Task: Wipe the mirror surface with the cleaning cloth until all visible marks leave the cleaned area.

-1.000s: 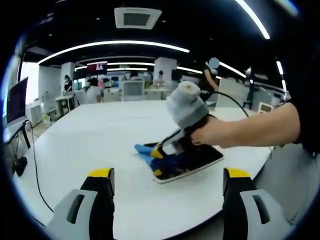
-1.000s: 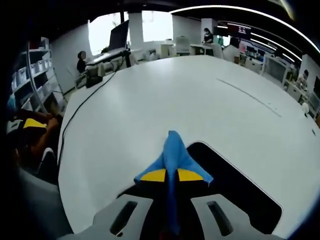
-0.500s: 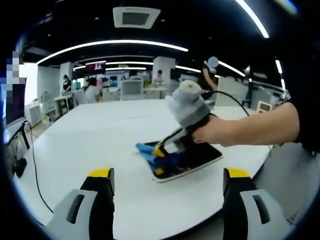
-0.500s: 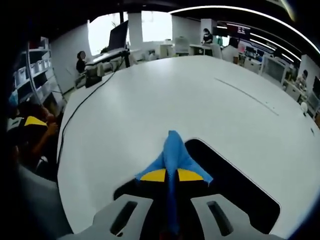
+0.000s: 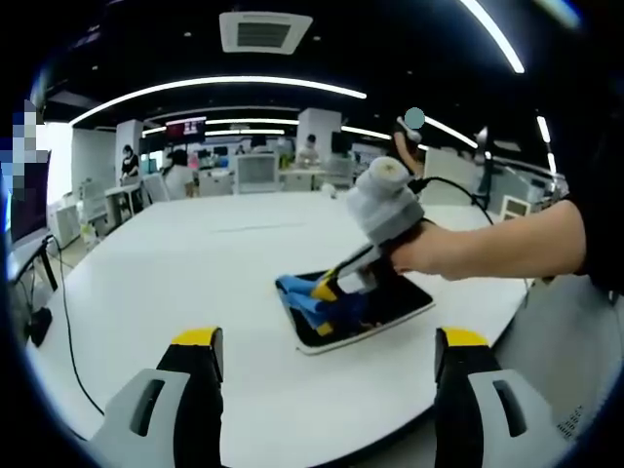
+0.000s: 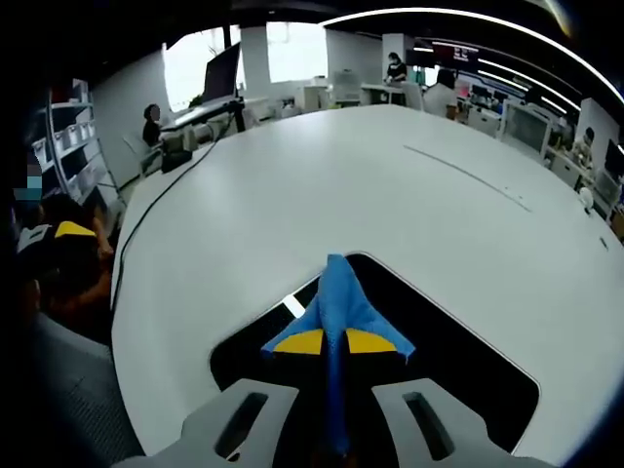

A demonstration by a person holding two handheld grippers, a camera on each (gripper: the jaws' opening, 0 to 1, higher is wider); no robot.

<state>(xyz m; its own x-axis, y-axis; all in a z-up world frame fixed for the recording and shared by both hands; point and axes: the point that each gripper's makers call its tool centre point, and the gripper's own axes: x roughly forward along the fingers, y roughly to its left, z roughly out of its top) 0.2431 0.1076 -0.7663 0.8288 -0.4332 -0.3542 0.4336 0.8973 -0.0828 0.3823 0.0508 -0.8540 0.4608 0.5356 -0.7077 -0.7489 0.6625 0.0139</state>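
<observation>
A dark rectangular mirror (image 5: 390, 304) (image 6: 458, 370) with a white rim lies flat on the white table (image 5: 175, 292). My right gripper (image 6: 333, 341) (image 5: 324, 297) is shut on a blue cleaning cloth (image 6: 338, 297) (image 5: 300, 292), which presses on the mirror's end. In the left gripper view a hand (image 5: 439, 249) holds that gripper over the mirror's left part. My left gripper (image 5: 327, 351) hovers open in front of the table, well short of the mirror, nothing between its yellow-tipped fingers (image 5: 197, 338).
The round table's edge (image 5: 322, 444) runs close below the left gripper. A black cable (image 6: 146, 229) trails along the table's side. Desks, monitors (image 5: 258, 174) and people (image 5: 180, 175) fill the office behind.
The right gripper has slid the cloth further onto the mirror, to the right in the left gripper view. More of the mirror's near end shows in the right gripper view. The left gripper has stayed put.
</observation>
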